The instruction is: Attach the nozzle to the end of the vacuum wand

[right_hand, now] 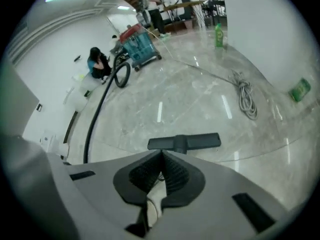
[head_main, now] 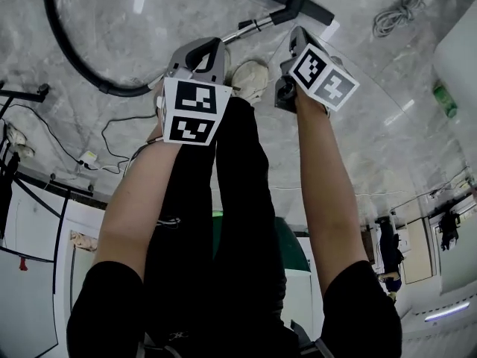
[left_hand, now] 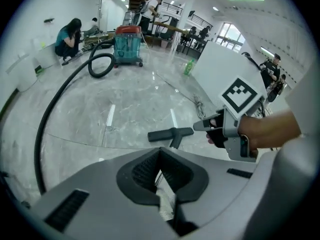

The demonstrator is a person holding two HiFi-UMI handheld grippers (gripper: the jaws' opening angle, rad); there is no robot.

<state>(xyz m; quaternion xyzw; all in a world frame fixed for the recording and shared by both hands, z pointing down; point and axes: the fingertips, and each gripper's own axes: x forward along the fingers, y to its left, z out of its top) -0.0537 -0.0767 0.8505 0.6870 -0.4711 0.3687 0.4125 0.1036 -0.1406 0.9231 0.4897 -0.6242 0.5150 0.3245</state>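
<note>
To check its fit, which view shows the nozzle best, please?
Right gripper view: the nozzle lies centred, full width. Left gripper view shows it smaller, slanted; head view, small near the top.

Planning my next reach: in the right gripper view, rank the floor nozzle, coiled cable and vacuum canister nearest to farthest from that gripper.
1. floor nozzle, just ahead, centre.
2. coiled cable, right, mid-floor.
3. vacuum canister, far back, left.

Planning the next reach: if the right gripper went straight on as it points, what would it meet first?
Probably the black T-shaped floor nozzle on the grey marble floor, dead ahead; depth unclear.
</note>
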